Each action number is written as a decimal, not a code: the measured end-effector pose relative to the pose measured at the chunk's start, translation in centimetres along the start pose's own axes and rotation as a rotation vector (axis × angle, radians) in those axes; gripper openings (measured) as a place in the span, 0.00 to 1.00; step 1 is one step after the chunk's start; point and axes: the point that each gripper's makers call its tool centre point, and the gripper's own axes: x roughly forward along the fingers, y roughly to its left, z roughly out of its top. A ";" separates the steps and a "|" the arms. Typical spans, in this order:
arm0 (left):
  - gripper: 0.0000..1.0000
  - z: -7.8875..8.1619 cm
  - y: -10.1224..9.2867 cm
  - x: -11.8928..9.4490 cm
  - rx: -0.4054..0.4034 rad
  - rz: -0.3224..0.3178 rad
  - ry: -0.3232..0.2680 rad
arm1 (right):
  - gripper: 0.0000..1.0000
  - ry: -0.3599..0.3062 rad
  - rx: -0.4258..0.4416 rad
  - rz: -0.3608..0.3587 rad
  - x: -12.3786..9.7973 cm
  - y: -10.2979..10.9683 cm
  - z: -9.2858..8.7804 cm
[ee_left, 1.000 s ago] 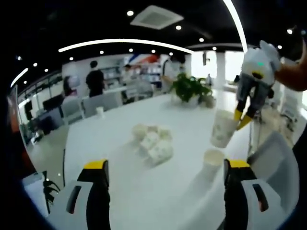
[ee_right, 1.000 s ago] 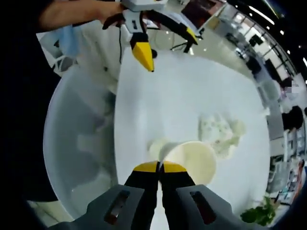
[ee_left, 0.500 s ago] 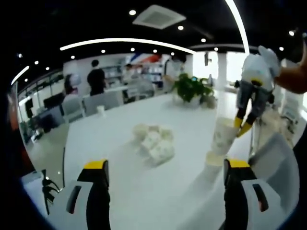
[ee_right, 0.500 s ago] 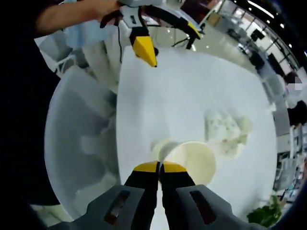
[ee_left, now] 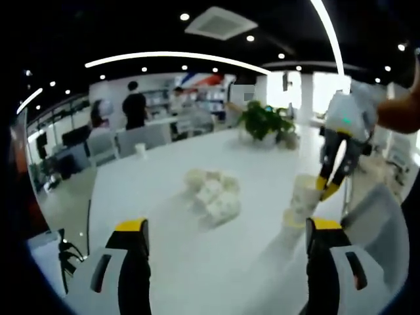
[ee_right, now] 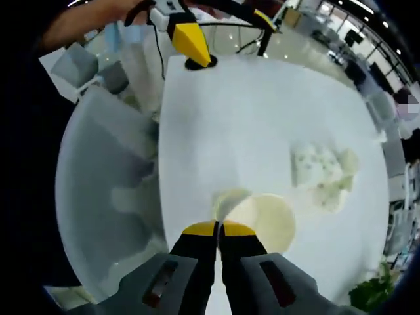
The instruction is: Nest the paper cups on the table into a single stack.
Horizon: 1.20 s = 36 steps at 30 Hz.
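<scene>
- The held paper cup point(ee_right: 266, 222) is partly nested in the standing cup point(ee_left: 293, 218) near the table point(ee_right: 262, 131) edge; likely light and crushable, best pinched at the rim.
- Right gripper point(ee_right: 218, 228) clamps its rim.
- Loose cups point(ee_left: 211, 194) lie mid-table.
- Left gripper point(ee_left: 226, 230) waits wide, empty.

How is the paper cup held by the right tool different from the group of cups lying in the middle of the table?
The held cup is upright, pinched at its rim by the right tool, and is partly nested in another cup. The group of cups lies tipped on its side, loose on the table, with no tool touching it. Both look like pale paper cups with a faint pattern.
</scene>
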 end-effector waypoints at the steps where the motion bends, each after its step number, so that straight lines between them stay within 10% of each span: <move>1: 0.98 0.0 0.0 0.0 -0.001 0.001 0.000 | 0.00 -0.002 0.005 0.003 0.2 0.0 0.0; 36: 0.97 -0.1 0.6 -1.5 -0.010 0.027 -0.004 | 0.00 0.021 0.042 0.017 5.4 -0.2 -1.0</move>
